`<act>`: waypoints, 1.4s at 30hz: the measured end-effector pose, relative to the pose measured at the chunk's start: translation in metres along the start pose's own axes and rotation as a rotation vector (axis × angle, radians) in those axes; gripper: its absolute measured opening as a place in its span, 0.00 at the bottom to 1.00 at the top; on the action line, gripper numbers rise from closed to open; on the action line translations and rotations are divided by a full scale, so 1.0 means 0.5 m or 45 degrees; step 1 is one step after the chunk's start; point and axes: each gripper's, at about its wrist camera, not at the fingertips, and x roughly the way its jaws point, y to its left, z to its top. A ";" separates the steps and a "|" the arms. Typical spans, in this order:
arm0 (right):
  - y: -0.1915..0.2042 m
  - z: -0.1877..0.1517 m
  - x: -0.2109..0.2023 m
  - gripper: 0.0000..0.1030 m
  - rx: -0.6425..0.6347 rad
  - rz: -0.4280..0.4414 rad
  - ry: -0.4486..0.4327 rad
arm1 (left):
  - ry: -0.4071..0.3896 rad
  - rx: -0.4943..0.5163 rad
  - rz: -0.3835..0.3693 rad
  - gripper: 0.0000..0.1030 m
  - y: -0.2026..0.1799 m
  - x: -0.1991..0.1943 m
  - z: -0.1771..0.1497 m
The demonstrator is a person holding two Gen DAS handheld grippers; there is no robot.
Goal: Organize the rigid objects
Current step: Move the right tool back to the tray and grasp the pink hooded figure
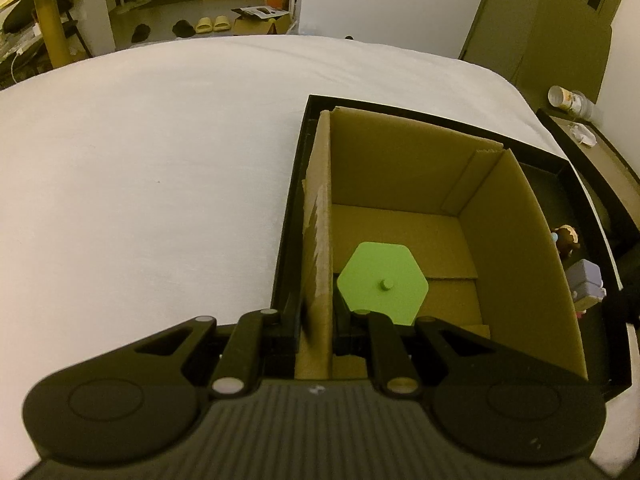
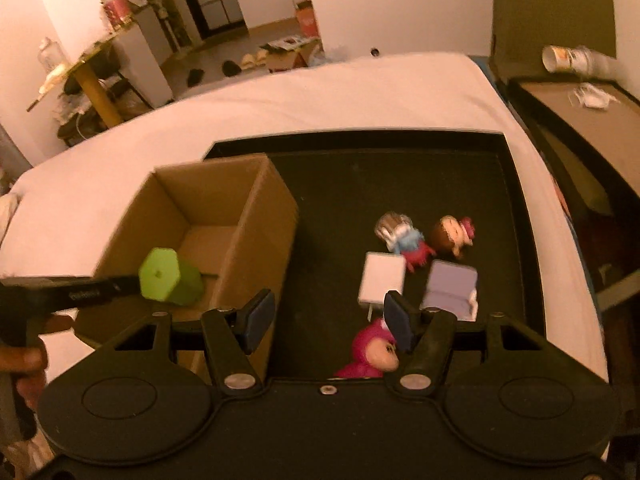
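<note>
The left hand-held gripper [image 2: 136, 284] is reaching over the near left wall of the cardboard box [image 2: 256, 216] and is gripping a green hexagonal block [image 2: 170, 282], which is hanging above the box floor inside the opening. In the left wrist view the block's flat hexagonal face [image 1: 382, 282] with its small centre peg is sitting directly ahead of the fingers, whose tips are hidden behind it.

The right hand-held gripper [image 2: 326, 316] is hovering with its jaws spread wide and nothing between the blue pads [image 2: 258, 318], above the near part of the black tray [image 2: 440, 168]. The tray is resting on the white bed [image 2: 340, 92], and the box is standing in the tray's left portion.

Lying on the tray floor right of the box: a white cube [image 2: 380, 280], a lilac box-shaped toy [image 2: 452, 288], a brown-haired figurine [image 2: 452, 234], a blue and red figurine [image 2: 404, 240] and a pink figurine [image 2: 372, 354] nearest the camera. The right wrist picture is blurred, so the figurines' exact poses are probably not reliable
</note>
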 end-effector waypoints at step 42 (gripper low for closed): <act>-0.026 -0.055 0.100 0.36 0.005 -0.205 0.105 | 0.004 0.019 0.005 0.11 -0.005 0.005 -0.002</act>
